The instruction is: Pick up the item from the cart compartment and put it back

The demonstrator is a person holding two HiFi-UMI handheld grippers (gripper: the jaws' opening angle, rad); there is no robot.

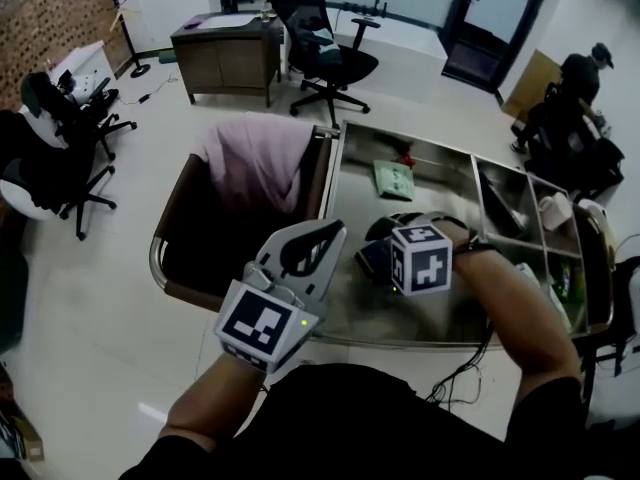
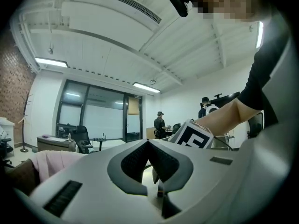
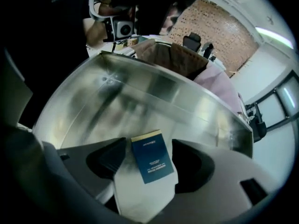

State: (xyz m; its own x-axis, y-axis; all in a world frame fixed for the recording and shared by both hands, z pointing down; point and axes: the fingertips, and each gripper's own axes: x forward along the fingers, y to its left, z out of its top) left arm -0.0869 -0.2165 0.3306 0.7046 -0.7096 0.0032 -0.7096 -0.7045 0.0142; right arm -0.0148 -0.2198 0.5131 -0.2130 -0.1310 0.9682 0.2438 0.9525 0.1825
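Likely the pick-up step: the right claw [image 3: 150, 163], spread wide, points down into the cart [image 3: 140, 85], straddling the blue box [image 3: 152, 156] on the cart's floor. Next it must close squarely. The left claw [image 2: 148, 143] is pressed together, empty.

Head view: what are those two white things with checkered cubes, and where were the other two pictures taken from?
They are hand-held grippers, one in each of a person's hands; a camera on the person's head looks down on them. The other two pictures come from cameras riding on each gripper. The left gripper is shut and empty. The right gripper points down into a metal cart, jaws wide open around a small dark blue packet. A green packet lies farther back.
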